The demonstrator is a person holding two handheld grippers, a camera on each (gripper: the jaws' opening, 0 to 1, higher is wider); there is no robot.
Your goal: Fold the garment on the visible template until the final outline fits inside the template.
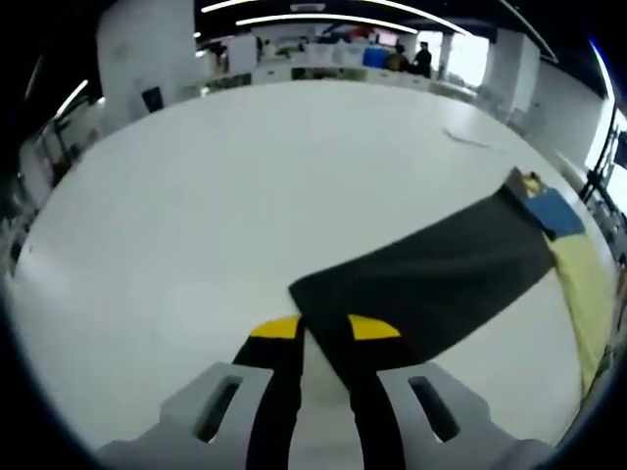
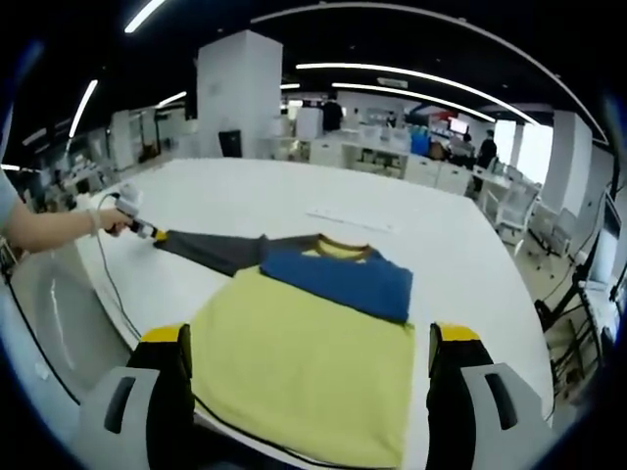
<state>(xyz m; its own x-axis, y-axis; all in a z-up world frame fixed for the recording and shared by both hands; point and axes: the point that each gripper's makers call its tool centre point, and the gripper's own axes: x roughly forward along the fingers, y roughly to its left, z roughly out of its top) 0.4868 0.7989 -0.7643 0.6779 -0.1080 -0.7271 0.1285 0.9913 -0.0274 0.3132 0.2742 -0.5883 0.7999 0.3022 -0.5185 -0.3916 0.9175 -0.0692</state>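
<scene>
The dark grey sleeve [image 1: 431, 269] is pinched at its cuff by the left gripper [image 1: 323, 343] (right gripper [image 2: 309, 367] spread apart, empty) and is best carried flat toward 3 o'clock onto the yellow T-shirt body [image 2: 304, 377].

Open-plan office: desk rows [image 2: 392, 157], ceiling strip lights [image 2: 411, 73], white pillar [image 2: 238, 93], people standing [image 2: 487, 149].

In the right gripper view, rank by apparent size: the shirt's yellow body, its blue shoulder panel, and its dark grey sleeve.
Largest to smallest, as they look:
1. yellow body, though it lies nearest the camera, which inflates it.
2. blue shoulder panel.
3. dark grey sleeve; close to the blue panel and farther away, so this order is unsure.
</scene>
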